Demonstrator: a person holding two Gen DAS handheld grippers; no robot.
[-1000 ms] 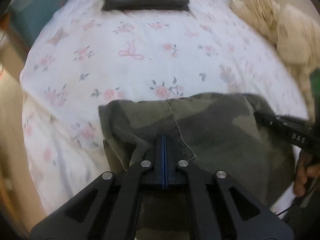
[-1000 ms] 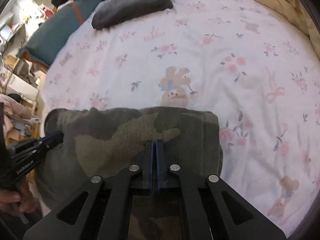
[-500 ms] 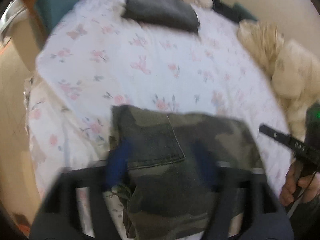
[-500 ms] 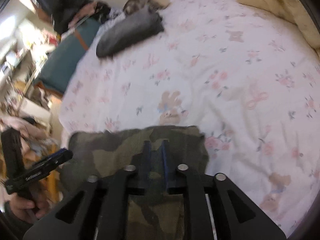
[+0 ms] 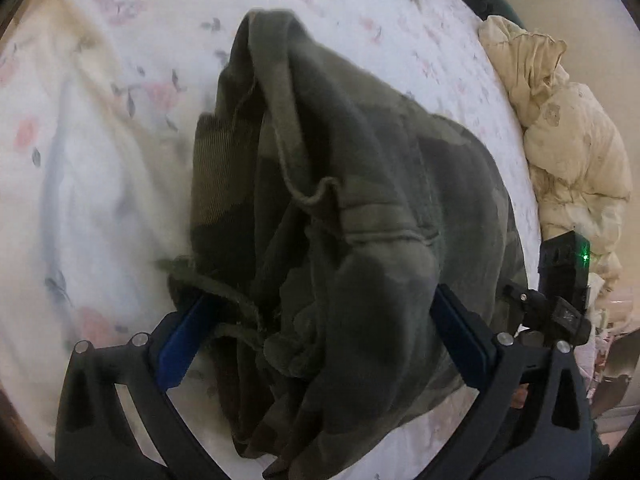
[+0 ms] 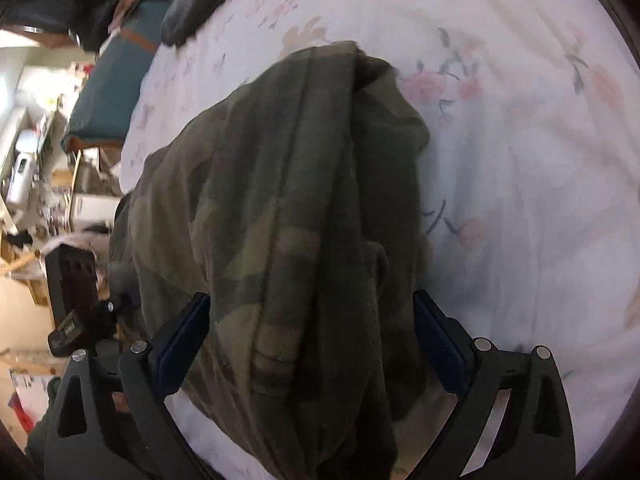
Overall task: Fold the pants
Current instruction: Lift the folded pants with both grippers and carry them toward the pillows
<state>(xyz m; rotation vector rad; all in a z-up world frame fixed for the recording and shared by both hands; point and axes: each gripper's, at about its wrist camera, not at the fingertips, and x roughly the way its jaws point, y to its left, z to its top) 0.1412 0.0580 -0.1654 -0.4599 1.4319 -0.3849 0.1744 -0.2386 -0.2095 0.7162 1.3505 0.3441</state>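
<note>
The camouflage pants (image 5: 344, 216) lie in a folded, bunched stack on the floral bed sheet (image 5: 100, 168). My left gripper (image 5: 320, 332) is open, its blue pads wide apart on either side of the stack's near end. In the right wrist view the same pants (image 6: 288, 208) fill the middle, and my right gripper (image 6: 308, 340) is open too, its jaws straddling the cloth without pinching it. Each gripper's body shows at the edge of the other's view.
A cream quilt (image 5: 568, 128) is heaped at the bed's right side. A dark folded garment (image 6: 200, 4) lies at the far end of the bed, beside a teal cushion (image 6: 112, 80). Cluttered shelves (image 6: 36, 184) stand beyond the bed's left edge.
Both grippers were shut on the pants a second ago; both have opened and let go. Both have dropped close over the stack, which is now more bunched.
</note>
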